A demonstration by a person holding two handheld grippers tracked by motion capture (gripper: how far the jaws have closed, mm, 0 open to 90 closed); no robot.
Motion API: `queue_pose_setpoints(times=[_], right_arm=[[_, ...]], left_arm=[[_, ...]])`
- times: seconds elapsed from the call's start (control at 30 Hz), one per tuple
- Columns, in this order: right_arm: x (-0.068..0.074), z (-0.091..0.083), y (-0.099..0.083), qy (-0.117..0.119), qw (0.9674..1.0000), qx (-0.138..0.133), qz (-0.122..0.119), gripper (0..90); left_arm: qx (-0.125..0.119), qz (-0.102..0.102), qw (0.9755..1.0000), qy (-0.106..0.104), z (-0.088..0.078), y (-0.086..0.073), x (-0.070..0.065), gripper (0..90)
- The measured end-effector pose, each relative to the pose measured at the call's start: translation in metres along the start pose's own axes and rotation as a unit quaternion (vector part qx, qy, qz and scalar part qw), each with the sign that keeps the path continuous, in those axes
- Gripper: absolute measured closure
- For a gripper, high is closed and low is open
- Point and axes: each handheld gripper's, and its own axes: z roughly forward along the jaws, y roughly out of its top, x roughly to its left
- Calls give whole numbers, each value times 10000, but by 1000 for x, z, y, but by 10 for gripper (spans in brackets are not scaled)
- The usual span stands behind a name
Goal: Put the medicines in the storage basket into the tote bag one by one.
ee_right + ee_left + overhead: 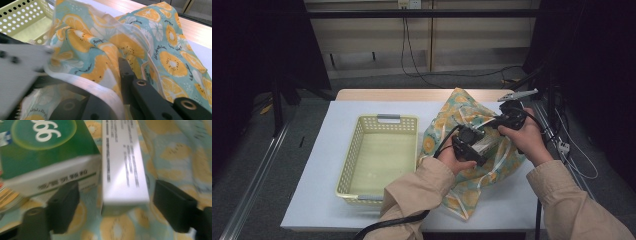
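On the white desk (322,200), the soft bag (472,185) is held by its rim in the clamped right hand-held gripper (110,100); the light, stiff white box (123,167) is best taken across its narrow sides by the wide left hand-held gripper (116,212)

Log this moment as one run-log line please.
left gripper: open, astride white box in fruit-print bag | right gripper: shut on bag rim | basket: empty

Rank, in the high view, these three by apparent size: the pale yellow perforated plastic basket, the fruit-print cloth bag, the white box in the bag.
1. and 2. Pale yellow perforated plastic basket and fruit-print cloth bag: alike, the bag partly covered by hands, so no ranking.
3. White box: clearly smallest.
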Motion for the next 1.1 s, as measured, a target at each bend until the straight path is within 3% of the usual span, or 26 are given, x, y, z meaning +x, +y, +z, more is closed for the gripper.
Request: queue_pose_setpoints(times=[0.1,0.33,0.47,0.9,1.0,1.1], right_arm=[[1,1,-1,-7,10000,29,3,892],[1,5,-4,-40,10000,72,6,893],[-2,6,-5,-106,9999,99,42,893],[-16,11,-11,-191,9996,117,195,893],[-15,12,-12,-188,9995,95,223,893],[-15,12,-11,-189,9996,77,214,893]], left_arm=[[37,42,10000,59,-15,-7,1,160],[-99,52,9999,-72,-47,-28,-1,126],[-58,207,9997,-81,-58,-35,-5,114],[34,515,9967,-634,-51,-57,-29,107],[145,561,9962,-646,-45,-61,-32,107],[203,460,9967,-640,-35,-66,-35,116]])
